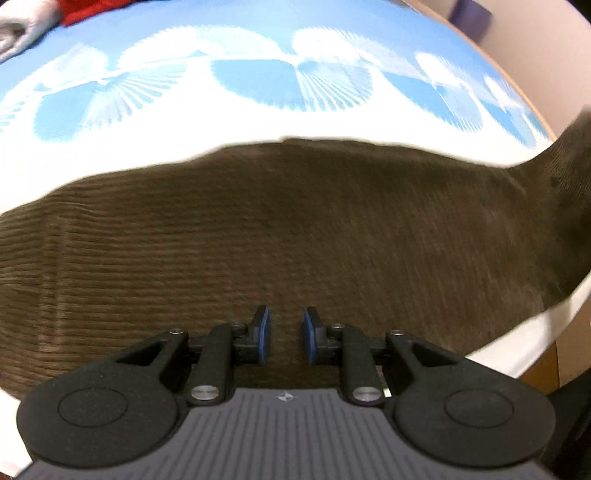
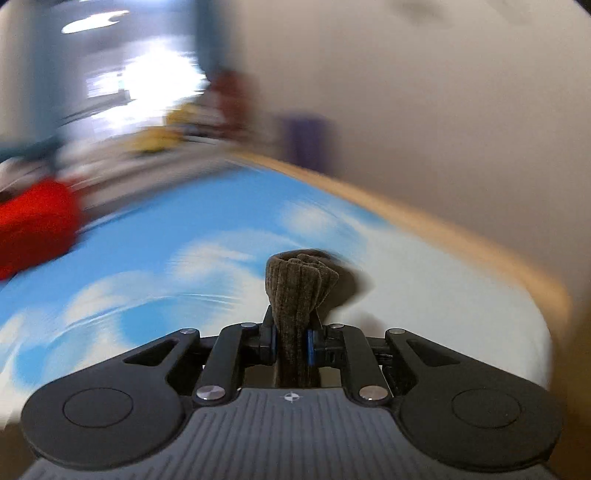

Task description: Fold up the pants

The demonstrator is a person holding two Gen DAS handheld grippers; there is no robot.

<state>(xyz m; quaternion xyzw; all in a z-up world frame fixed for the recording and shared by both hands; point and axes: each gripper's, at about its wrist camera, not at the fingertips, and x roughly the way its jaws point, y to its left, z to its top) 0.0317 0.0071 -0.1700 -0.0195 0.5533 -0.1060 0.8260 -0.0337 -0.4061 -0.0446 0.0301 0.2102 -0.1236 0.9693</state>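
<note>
Brown corduroy pants lie spread across a bed with a blue and white patterned sheet. My left gripper hovers just over the pants near their front edge, open and empty, blue pads apart. At the right the pants rise off the bed. My right gripper is shut on a bunched end of the pants and holds it up above the sheet. The right wrist view is blurred by motion.
A red cloth and white cloth lie at the far left of the bed. The wooden bed edge runs along the right, with a pale wall behind it. Blurred clutter stands beyond the bed.
</note>
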